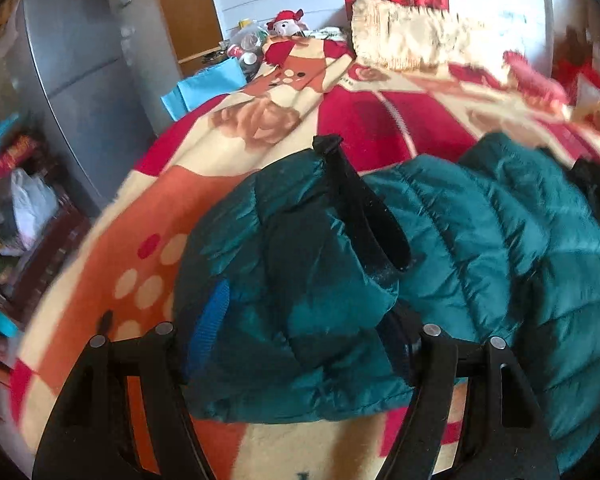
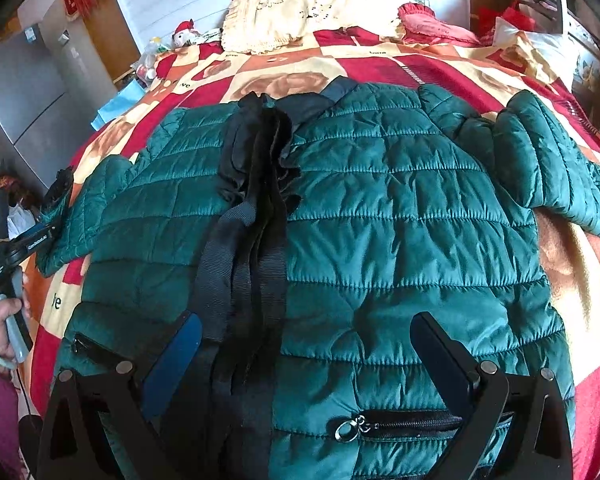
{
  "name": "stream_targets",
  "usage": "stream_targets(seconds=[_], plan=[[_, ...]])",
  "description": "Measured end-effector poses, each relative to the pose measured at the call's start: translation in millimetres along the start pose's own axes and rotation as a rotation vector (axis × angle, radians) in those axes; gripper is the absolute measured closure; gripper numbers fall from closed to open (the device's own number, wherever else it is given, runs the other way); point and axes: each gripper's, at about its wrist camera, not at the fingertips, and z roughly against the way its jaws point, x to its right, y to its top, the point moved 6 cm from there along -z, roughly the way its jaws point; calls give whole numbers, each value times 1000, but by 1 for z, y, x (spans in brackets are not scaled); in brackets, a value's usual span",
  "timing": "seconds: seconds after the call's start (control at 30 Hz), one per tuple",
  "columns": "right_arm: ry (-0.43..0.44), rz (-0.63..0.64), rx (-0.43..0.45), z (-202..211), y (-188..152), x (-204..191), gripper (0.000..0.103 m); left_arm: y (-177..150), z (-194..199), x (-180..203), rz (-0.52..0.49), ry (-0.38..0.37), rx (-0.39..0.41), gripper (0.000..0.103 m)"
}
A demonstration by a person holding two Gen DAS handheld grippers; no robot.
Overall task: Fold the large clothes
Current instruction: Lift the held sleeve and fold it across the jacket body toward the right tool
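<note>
A large teal quilted jacket lies spread front-up on the bed, with black trim down its middle and a zip pocket near me. My left gripper is shut on the end of the jacket's left sleeve and holds it raised off the blanket; it also shows at the left edge of the right wrist view. My right gripper is open and empty, just above the jacket's hem. The right sleeve lies bent on the blanket.
The bed carries a red, orange and cream patterned blanket. A cream pillow and a red cushion lie at the head. A grey fridge and a cluttered shelf stand left of the bed.
</note>
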Motion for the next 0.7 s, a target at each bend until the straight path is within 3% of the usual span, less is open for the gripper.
stream_targets(seconds=[0.07,0.13,0.23,0.43,0.7], plan=[[0,4,3,0,1,-1,0,2,5,-5,86,-83,-5,71],[-1,8,9,2,2,-2,0,5,12,-6,152,-141,-9,82],[-2,7,20,5,3,-1,0,10,34,1,195,-190,10,86],[-7,-21,35,14,2,9,0,25,88,43,164,-294,74,87],[-22,-29,62,35,1,21,0,46,132,136,95,-413,88,87]])
